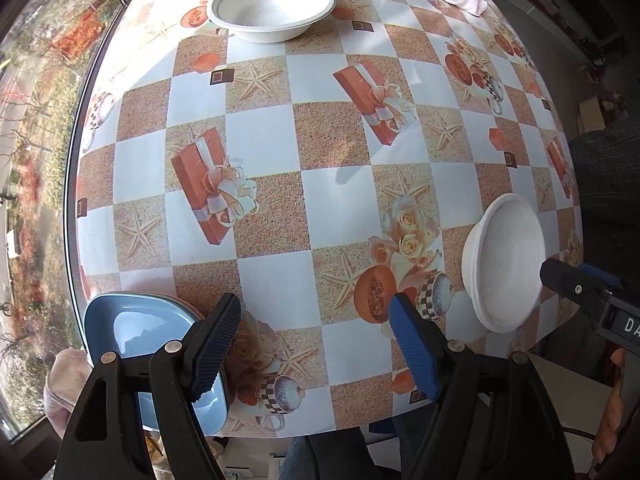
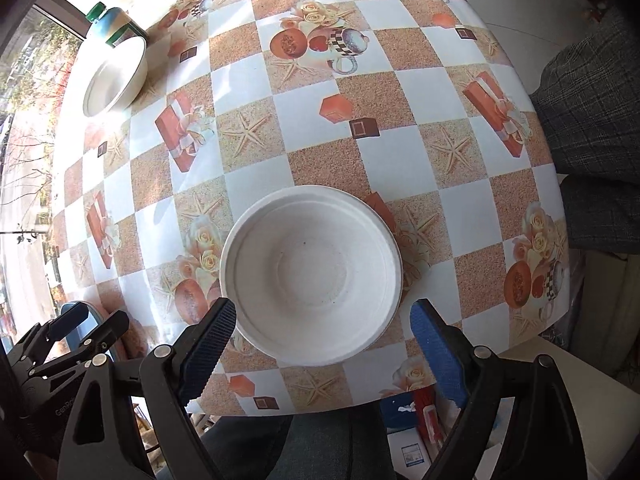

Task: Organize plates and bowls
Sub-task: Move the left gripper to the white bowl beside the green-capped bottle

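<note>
Left wrist view: at the lower left of the frame a blue plate (image 1: 132, 332) lay flat at the desk (image 1: 332, 136) edge, rounded-rectangular, its long axis running from upper left toward lower right, partly hidden behind the left gripper (image 1: 316, 344). That gripper's jaws stood spread apart with nothing between them, only the checked cloth beneath. At top centre a white bowl (image 1: 272, 4) sat upright, mouth up. At the right edge a second white bowl (image 1: 504, 260) also sat mouth up, just beside the tip of the right gripper (image 1: 580, 288).

Right wrist view: at the lower left the left gripper (image 2: 80, 324) showed over a sliver of the blue plate (image 2: 94, 316). At upper left the far white bowl (image 2: 116, 76) stood upright beside a green-capped bottle (image 2: 116, 26). In the centre the near white bowl (image 2: 310, 274) rested mouth up, round with no long axis. The right gripper (image 2: 324, 344) hung over it, jaws spread wide on either side of the rim, not pinching it.
</note>
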The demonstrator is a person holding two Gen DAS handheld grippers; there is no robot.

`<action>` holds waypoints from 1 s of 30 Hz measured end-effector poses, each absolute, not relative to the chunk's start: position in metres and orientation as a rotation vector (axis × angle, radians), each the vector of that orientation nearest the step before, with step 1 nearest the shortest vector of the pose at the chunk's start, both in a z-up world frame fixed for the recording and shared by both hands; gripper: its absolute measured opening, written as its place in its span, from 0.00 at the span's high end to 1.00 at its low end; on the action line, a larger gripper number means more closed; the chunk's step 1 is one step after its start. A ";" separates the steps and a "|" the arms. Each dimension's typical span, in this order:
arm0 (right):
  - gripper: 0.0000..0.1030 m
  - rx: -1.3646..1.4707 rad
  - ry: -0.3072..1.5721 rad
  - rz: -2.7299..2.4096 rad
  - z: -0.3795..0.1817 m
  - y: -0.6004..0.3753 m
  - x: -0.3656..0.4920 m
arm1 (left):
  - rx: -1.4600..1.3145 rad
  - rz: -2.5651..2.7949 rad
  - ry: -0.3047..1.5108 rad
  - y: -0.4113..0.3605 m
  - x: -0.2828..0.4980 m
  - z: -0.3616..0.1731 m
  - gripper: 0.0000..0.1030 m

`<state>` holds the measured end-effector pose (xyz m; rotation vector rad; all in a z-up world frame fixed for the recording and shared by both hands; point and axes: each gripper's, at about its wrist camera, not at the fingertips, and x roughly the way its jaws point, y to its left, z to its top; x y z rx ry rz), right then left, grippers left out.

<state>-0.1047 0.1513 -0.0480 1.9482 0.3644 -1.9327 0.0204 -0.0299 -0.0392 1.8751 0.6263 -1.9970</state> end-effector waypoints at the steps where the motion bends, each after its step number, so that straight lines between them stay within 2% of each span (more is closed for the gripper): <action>1: 0.13 1.942 0.369 -1.927 -0.047 0.148 -0.103 | 1.866 -1.997 0.635 -0.032 0.019 -0.039 0.23; 14: 0.13 1.895 0.380 -1.848 -0.038 0.103 -0.103 | 1.708 -1.969 0.730 -0.079 -0.002 -0.020 0.23; 22: 0.13 1.832 0.425 -1.803 -0.033 0.050 -0.125 | 1.611 -1.907 0.699 -0.127 -0.022 -0.014 0.23; 30: 0.13 1.829 0.491 -1.745 -0.046 -0.003 -0.163 | 1.602 -1.770 0.655 -0.182 -0.044 -0.038 0.23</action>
